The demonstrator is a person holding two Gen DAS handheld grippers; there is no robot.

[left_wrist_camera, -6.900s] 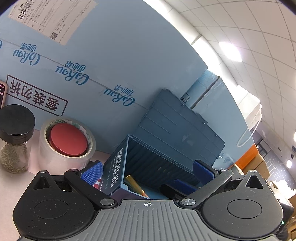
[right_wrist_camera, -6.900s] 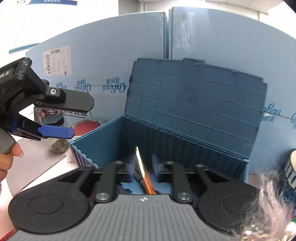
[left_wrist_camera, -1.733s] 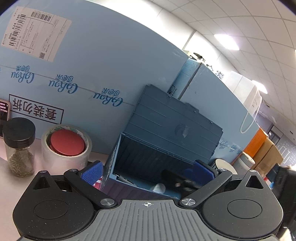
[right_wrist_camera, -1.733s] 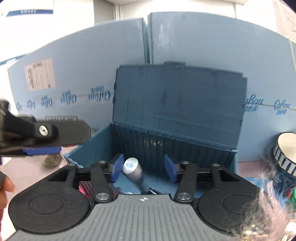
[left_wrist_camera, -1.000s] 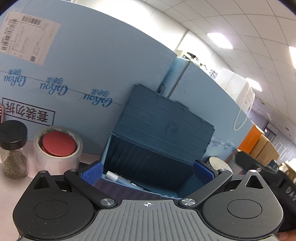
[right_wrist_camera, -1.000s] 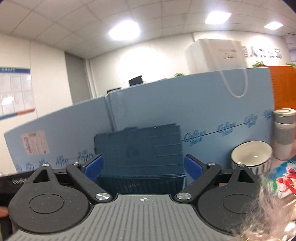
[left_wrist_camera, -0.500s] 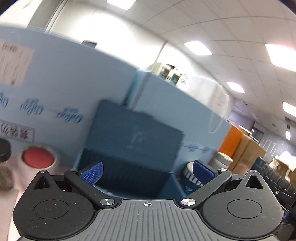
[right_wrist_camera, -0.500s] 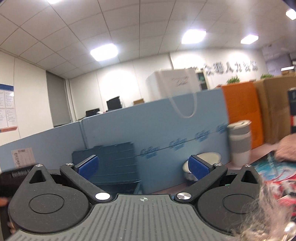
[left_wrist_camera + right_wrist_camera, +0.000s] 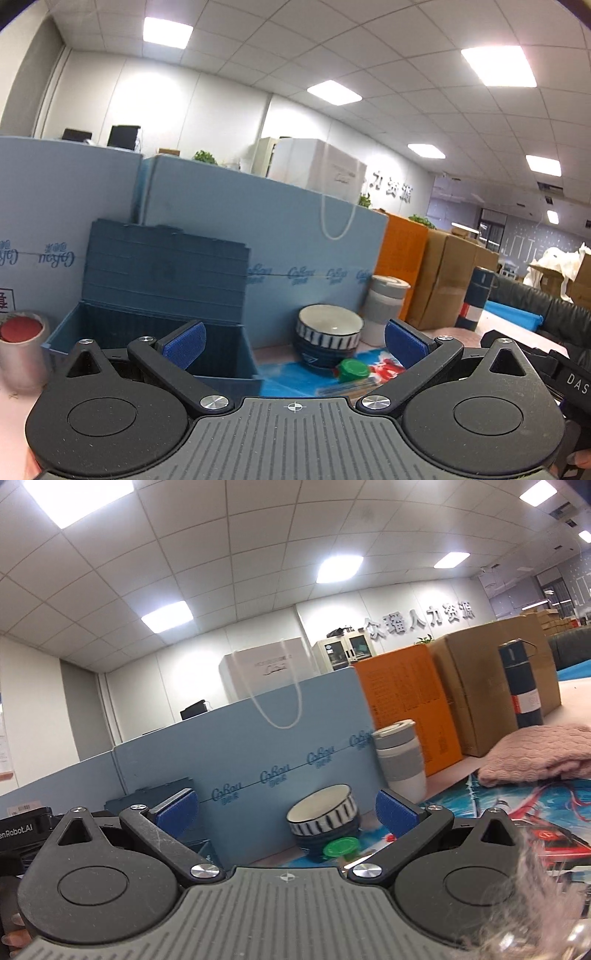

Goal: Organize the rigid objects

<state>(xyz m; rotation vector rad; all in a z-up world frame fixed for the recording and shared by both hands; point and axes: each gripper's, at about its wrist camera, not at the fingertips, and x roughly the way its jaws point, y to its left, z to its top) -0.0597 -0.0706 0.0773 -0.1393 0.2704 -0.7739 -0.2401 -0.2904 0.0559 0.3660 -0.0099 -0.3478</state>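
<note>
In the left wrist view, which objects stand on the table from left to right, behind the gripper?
Roll of tape with a red disc on top → open dark blue plastic storage box → blue-and-white striped ceramic bowl → grey-and-white lidded cup → dark blue cylindrical bottle.

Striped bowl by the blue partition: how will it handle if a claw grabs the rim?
The striped bowl looks glazed ceramic, so probably rigid, heavy for its size and slippery under the pads. It appears to sit on a darker bowl beneath, so a rim pull might tilt it or drag that one along. Likely chips if dropped. Both claws are open, holding nothing.
</note>
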